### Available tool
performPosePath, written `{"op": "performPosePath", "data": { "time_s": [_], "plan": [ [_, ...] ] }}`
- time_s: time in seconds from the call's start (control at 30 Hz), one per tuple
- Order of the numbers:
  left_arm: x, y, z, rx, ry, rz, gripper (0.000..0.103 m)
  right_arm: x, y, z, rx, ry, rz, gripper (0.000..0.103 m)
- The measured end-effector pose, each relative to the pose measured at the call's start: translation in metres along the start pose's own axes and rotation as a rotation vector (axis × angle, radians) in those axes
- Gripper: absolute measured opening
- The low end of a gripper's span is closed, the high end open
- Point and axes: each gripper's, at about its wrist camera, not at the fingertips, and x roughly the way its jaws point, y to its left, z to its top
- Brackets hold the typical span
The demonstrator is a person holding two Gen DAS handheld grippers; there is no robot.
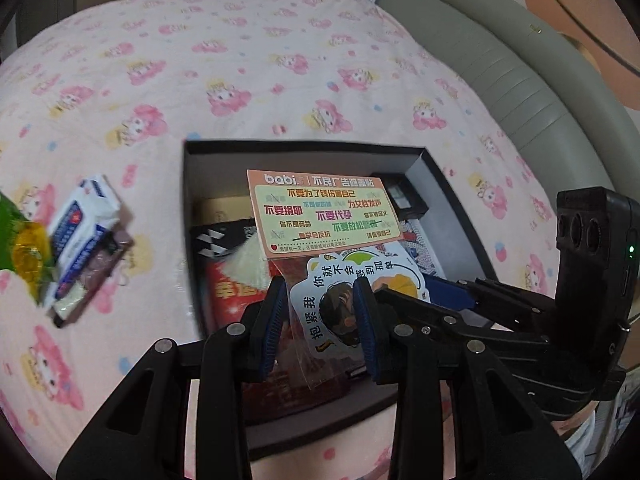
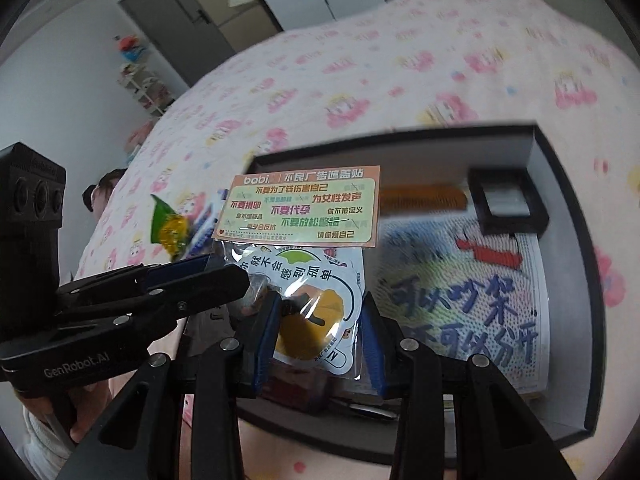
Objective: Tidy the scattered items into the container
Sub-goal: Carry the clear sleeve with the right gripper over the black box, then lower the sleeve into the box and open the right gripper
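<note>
While a sticker pack (image 1: 326, 216) is gripped by both the left gripper (image 1: 322, 320) and right gripper (image 2: 316, 332) above the black box (image 1: 192, 200), several items are already inside; a tissue packet (image 1: 86, 220) and candy wrapper (image 1: 24, 248) remain beside it.

green wrapper (image 1: 16, 240) cut off at edge, tissue pack (image 1: 86, 224) blurred

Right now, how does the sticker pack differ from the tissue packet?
The sticker pack is held over the open box by both grippers; the tissue packet lies on the bedsheet outside it. The sticker pack is a clear sleeve with an orange header; the tissue packet is white and blue. Both are flat packets.
</note>
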Motion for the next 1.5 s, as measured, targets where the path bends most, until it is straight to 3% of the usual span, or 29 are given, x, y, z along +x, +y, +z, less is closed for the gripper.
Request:
{"op": "performPosePath", "data": {
  "time_s": [0.23,0.33,0.5,0.63,0.73,0.8,1.13,1.27,1.5],
  "plan": [
    [0.055,-0.012,0.003,-0.007,0.104,0.018,0.033,0.011,-0.037,-0.002,0.061,0.027,-0.100,0.035],
    [0.069,-0.013,0.005,-0.018,0.135,0.043,0.034,0.016,-0.044,-0.004,0.080,0.049,-0.195,0.035],
    [0.065,-0.012,0.009,-0.044,0.116,0.055,0.034,0.011,-0.056,-0.005,0.120,0.042,-0.275,0.035],
    [0.065,-0.004,0.007,-0.108,0.139,0.124,0.034,0.007,-0.064,-0.007,0.160,0.045,-0.317,0.035],
    [0.073,0.003,0.006,-0.175,0.186,0.089,0.034,0.008,-0.067,-0.007,0.151,0.059,-0.382,0.037],
    [0.075,-0.001,0.006,-0.166,0.184,0.099,0.034,0.009,-0.069,-0.006,0.134,0.063,-0.420,0.038],
    [0.098,-0.029,0.014,-0.136,0.218,0.054,0.034,-0.005,-0.075,-0.014,0.147,0.055,-0.400,0.039],
    [0.099,-0.036,0.014,-0.128,0.222,-0.002,0.034,-0.010,-0.074,-0.017,0.136,0.054,-0.407,0.041],
    [0.103,-0.035,0.014,-0.113,0.225,0.018,0.036,-0.013,-0.071,-0.020,0.136,0.055,-0.392,0.043]
  ]
}}
